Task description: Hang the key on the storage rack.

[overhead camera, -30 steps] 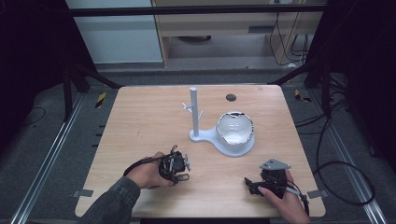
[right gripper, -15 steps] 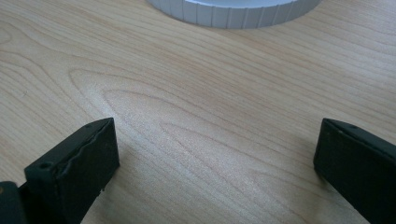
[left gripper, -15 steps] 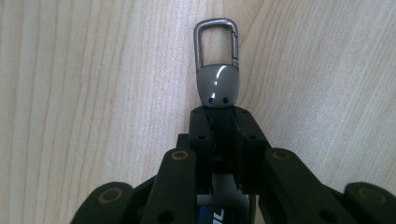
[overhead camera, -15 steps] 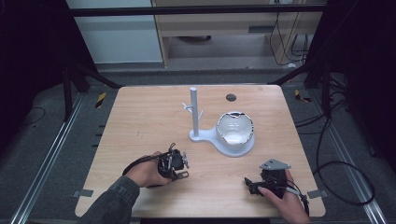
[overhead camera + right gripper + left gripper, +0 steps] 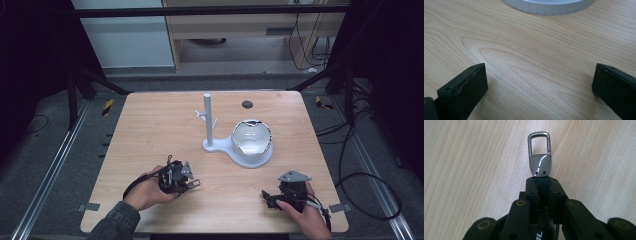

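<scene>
Left gripper [image 5: 541, 185] clamps black strap of metal carabiner clip [image 5: 540, 157]: small, light, rigid, slick; strap best hold. Right gripper [image 5: 539, 82] jaws wide, empty, over table [image 5: 529, 50].

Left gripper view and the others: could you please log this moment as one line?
left tongs: shut on key clip | right tongs: open, nothing held | stand: untouched
</scene>
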`<act>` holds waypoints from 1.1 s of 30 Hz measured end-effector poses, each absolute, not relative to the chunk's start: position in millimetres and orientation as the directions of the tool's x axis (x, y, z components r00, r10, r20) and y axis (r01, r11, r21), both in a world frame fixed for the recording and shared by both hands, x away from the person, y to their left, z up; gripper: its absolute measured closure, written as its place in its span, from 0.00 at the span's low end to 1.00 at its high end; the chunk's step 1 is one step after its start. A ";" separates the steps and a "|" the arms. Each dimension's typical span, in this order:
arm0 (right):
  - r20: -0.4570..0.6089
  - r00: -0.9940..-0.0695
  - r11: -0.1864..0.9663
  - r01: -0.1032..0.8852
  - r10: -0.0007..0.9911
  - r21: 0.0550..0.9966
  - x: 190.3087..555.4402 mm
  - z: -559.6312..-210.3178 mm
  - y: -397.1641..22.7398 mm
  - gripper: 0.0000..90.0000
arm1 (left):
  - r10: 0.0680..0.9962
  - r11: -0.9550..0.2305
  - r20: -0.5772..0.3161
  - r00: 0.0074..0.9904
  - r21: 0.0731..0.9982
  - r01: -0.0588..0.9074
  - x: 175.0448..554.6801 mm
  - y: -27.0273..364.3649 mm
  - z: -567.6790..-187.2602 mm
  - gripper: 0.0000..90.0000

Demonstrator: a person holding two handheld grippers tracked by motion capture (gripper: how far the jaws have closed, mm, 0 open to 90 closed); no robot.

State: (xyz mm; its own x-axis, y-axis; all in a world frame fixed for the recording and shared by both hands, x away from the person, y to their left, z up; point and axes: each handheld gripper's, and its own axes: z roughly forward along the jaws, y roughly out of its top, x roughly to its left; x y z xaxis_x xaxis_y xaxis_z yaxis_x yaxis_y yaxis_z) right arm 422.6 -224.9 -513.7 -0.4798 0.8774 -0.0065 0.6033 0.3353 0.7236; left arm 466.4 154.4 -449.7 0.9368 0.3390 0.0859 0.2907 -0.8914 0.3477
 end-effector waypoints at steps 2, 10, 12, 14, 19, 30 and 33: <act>-0.007 -0.480 0.336 0.603 0.877 0.724 422.6 -513.7 -224.9 0.00 | 0.358 -0.877 0.101 0.928 0.377 0.297 465.3 160.2 -446.5 0.89; -0.007 -0.480 0.335 0.603 0.877 0.724 422.6 -513.8 -224.8 0.00 | 0.424 -0.811 0.116 0.898 0.490 0.319 460.7 183.4 -435.8 0.89; -0.007 -0.480 0.335 0.603 0.877 0.724 422.6 -513.8 -224.9 0.00 | 0.437 -0.801 0.120 0.891 0.502 0.325 460.1 186.3 -434.3 0.89; -0.007 -0.480 0.336 0.603 0.877 0.724 422.6 -513.8 -224.9 0.00 | 0.467 -0.765 0.116 0.876 0.551 0.335 457.8 195.4 -431.3 0.89; -0.006 -0.479 0.335 0.604 0.878 0.724 422.6 -513.7 -224.8 0.00 | 0.532 -0.687 0.120 0.838 0.639 0.345 450.3 209.7 -432.3 0.89; -0.008 -0.477 0.335 0.605 0.879 0.723 422.6 -513.7 -224.6 0.00 | 0.635 -0.498 0.085 0.768 0.805 0.322 441.4 228.9 -421.0 0.89; -0.008 -0.477 0.334 0.604 0.879 0.724 422.7 -513.8 -224.6 0.00 | 0.658 -0.447 0.054 0.751 0.831 0.332 446.6 227.8 -418.0 0.89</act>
State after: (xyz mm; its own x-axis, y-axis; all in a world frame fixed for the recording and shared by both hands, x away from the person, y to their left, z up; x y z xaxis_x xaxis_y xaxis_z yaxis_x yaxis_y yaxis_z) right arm 422.7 -224.6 -513.8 -0.4772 0.8788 -0.0076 0.6039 0.3342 0.7236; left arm 446.6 227.8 -418.0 0.7507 0.6584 0.0544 0.3317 -0.4470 0.8308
